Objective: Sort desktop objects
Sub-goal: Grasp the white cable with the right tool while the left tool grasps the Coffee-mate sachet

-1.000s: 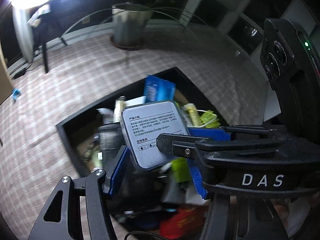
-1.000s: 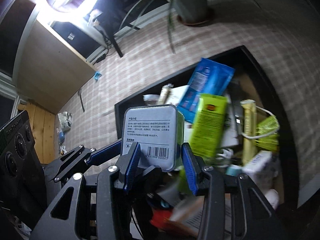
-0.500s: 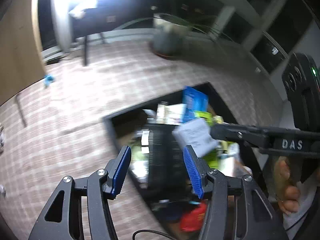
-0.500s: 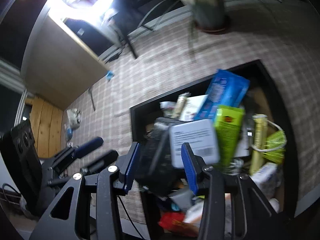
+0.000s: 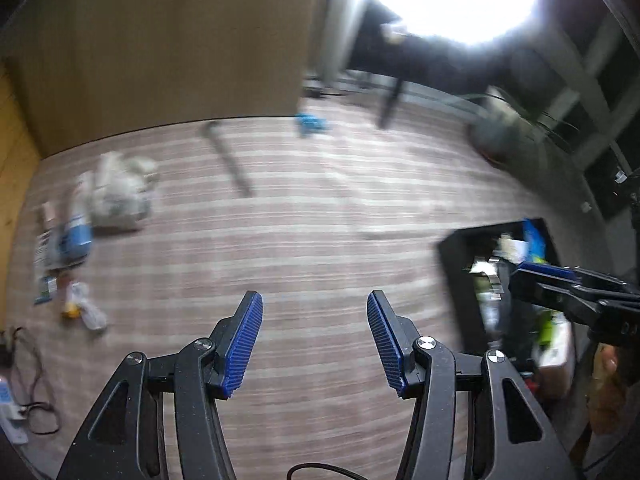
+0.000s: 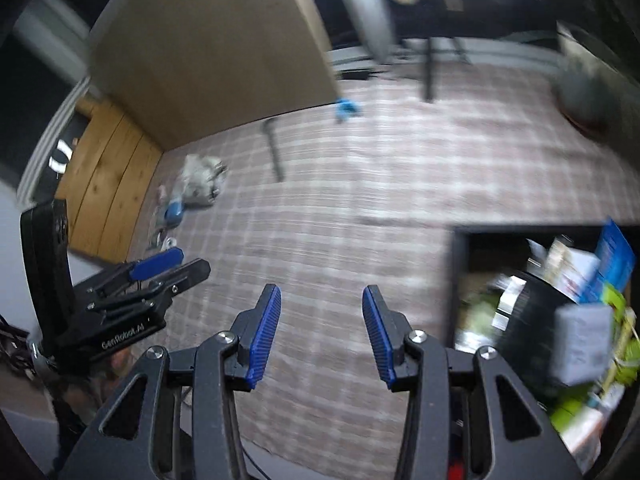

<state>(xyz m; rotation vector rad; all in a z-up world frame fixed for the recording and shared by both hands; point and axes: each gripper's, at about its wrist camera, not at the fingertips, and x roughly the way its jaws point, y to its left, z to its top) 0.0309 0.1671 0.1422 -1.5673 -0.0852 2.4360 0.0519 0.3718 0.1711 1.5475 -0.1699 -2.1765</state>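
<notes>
We have both pairs of jaws open and empty, nothing between the blue pads. The left gripper and the right gripper point down at bare checked cloth on the worktop.

The things still to sort lie in a loose cluster at the far left of the cloth: a crumpled pale bag, a blue-and-white packet and some small bits we cannot make out through the blur. From either pair of jaws the cluster lies ahead and to the left.

The black tray, heaped with boxes and packets, sits to the right in both views.

We judge the left gripper the nearer to the cluster. In the right wrist view it sits between us and those things, so the next reach falls to it.
</notes>
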